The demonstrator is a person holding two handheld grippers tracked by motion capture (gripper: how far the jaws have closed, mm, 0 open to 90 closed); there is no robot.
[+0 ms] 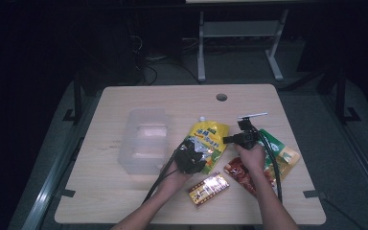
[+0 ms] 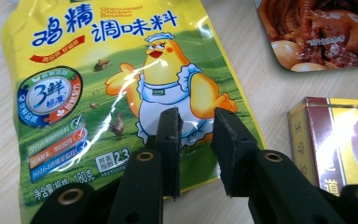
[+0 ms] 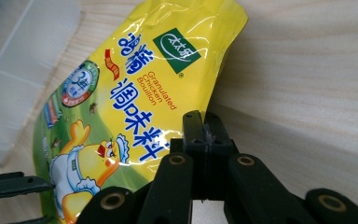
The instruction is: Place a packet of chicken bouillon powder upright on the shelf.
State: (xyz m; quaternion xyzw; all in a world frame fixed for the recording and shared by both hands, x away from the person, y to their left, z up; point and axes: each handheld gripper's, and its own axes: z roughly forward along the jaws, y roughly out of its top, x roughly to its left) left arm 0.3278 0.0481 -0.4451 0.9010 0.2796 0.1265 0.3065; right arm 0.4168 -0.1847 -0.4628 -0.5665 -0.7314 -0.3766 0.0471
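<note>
both grippers are at the yellow pouch, right gripper clamped on its edge, left gripper apart over it; lifting it into the bin remains, i judge.

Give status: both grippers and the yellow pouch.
Right gripper shut on yellow pouch edge. Left gripper open over the pouch's lower end, pads not pressing. Pouch flat on table, beside clear bin. Nothing in the way.
</note>
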